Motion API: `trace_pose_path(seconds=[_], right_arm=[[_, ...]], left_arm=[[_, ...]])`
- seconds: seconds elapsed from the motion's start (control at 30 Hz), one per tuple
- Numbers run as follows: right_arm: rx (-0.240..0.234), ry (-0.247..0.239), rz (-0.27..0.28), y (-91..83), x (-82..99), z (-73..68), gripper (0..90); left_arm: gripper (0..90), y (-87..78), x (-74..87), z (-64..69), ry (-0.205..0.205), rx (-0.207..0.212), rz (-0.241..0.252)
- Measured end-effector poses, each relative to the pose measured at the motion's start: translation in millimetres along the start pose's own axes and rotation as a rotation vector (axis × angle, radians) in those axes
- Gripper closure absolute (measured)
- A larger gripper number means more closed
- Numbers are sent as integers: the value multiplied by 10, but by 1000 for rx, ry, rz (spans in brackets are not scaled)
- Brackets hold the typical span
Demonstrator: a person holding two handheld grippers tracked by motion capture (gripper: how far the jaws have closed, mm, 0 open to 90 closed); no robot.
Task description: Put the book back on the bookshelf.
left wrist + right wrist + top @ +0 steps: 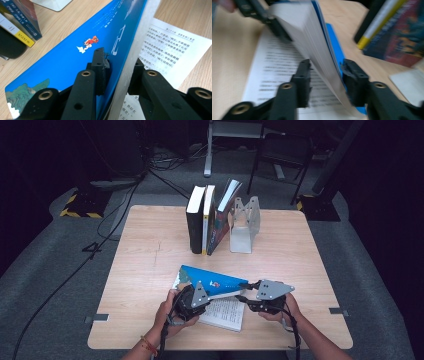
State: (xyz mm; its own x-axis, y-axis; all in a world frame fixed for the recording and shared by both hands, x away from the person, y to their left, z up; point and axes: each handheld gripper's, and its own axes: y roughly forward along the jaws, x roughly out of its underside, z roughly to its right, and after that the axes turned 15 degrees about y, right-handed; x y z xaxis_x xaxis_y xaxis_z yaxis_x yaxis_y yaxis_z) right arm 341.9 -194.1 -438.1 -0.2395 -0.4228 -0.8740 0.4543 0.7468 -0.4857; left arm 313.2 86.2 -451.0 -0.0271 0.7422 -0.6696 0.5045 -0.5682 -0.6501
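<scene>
Metal bookend (244, 225) supports three upright books (207, 217). Left gripper (192, 301) clamps the blue book (212, 282) and its lifted pages; right gripper (261, 299) straddles them, jaws apart.

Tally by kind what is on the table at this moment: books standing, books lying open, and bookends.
Standing books: 3 (black, yellow-and-white, dark leaning one)
Open book with blue cover, held at its raised half by the left gripper and right gripper: 1
Metal bookend: 1
Total: 5
</scene>
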Motion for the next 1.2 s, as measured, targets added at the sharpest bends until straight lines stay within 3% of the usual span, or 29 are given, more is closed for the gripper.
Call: trace_pose_path(seconds=[0.1, 0.23, 0.3, 0.37, 0.5, 0.6, 0.73, 0.87, 1.0, 1.2], right_arm=[[40, 75, -6, -76, 141, 193, 476], [54, 186, -78, -65, 397, 408, 479], [49, 196, -96, -45, 445, 426, 480], [52, 192, -150, 46, 488, 418, 472], [5, 206, -183, 192, 488, 404, 464], [-35, 269, -180, 305, 480, 427, 458], [-61, 231, -202, 425, 460, 362, 457], [-106, 234, -194, 506, 461, 345, 452], [-68, 209, -217, 557, 440, 321, 461], [-87, 191, -214, 583, 428, 313, 462]], left_arm=[[762, -35, 60, -16, -7, 7, 20], [774, -121, 157, -55, -42, 5, 65], [775, -160, 176, -89, -59, 5, 79], [784, -205, 186, -119, -65, -10, 99], [797, -290, 245, -206, -125, 2, 141], [799, -338, 266, -251, -157, -5, 151], [801, -373, 289, -276, -176, -11, 164], [802, -401, 313, -290, -185, -21, 169], [803, -472, 318, -327, -196, -36, 188], [802, -476, 320, -332, -200, -30, 191]])
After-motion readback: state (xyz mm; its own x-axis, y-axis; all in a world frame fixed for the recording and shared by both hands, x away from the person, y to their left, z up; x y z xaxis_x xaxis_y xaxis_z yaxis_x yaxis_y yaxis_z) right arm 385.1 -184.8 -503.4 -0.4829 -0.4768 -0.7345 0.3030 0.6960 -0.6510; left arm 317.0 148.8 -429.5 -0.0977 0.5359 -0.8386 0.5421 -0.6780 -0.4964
